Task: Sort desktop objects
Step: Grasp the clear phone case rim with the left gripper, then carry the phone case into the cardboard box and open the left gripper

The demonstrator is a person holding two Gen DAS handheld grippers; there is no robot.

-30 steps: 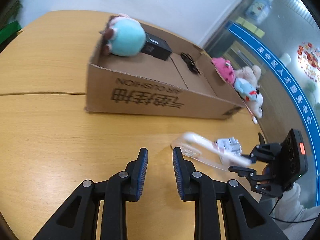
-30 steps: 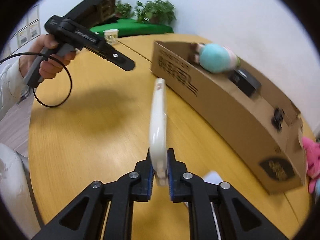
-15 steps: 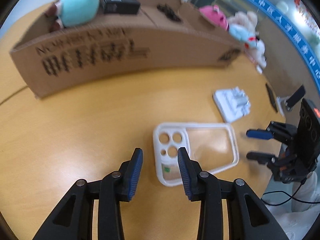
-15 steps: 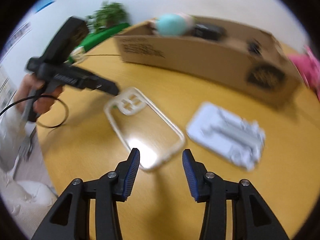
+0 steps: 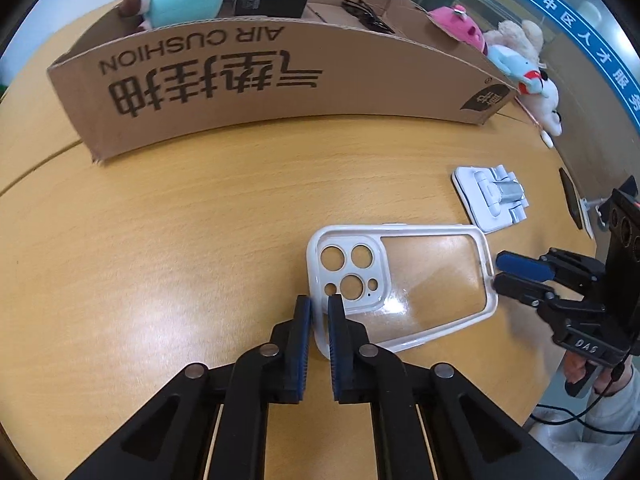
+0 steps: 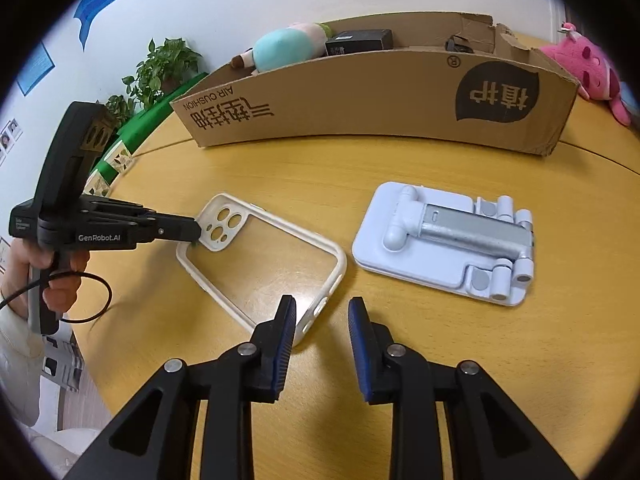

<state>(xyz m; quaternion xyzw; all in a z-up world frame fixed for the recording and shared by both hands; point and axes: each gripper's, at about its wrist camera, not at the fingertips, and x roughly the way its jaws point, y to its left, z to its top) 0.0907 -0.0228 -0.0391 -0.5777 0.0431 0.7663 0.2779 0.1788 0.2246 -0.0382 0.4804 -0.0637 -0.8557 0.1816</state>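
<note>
The clear phone case (image 5: 404, 284) with a white rim lies flat on the wooden worktop (image 5: 180, 240), in front of the long cardboard box (image 5: 280, 80), with its camera cut-outs toward the left tongs (image 5: 317, 312). The left tongs are closed on the case's rim at the camera-end corner, one pad on each side of the white edge. The right tongs (image 6: 322, 320) stand open at the opposite end of the case; their left pad is against or just beside the case's corner, and nothing sits between the pads. A white and grey phone stand (image 6: 444, 240) lies folded flat just beside the case, between it and the box. Inside the box are a teal plush (image 6: 284, 48), a black carton (image 6: 358, 42) next to it, and a dark small item further along that is too small to make out. A pink plush (image 6: 588, 64) lies on the worktop past the box's far end, with more soft toys (image 5: 524, 60) beside it
</note>
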